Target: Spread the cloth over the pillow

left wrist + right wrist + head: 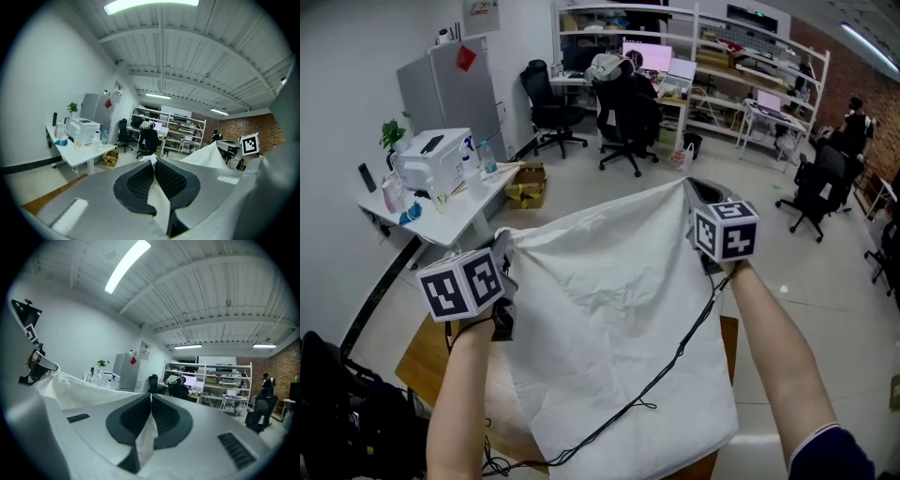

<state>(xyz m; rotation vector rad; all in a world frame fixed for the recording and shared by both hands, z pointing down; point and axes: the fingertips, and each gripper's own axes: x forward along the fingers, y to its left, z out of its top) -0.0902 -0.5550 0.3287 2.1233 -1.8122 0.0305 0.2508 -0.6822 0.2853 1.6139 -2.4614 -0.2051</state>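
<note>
The jaws of the left gripper [153,168] are pressed together on one corner of the white fabric cloth [609,319]. The jaws of the right gripper [150,405] pinch the opposite corner. In the head view the cloth hangs at frame centre, over the brown wooden tabletop [417,361]. Spreading is judged not yet done, and no pillow can be made out beneath. A thin black cable [675,361] crosses the cloth and may snag. Black office chairs [623,122] stand well apart, upper centre.

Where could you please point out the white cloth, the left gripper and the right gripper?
white cloth [609,309]: head view, middle of the hanging sheet.
left gripper [154,164]: left gripper view, between its fingertips, pinching the cloth.
right gripper [150,397]: right gripper view, between its fingertips, pinching the cloth.
</note>
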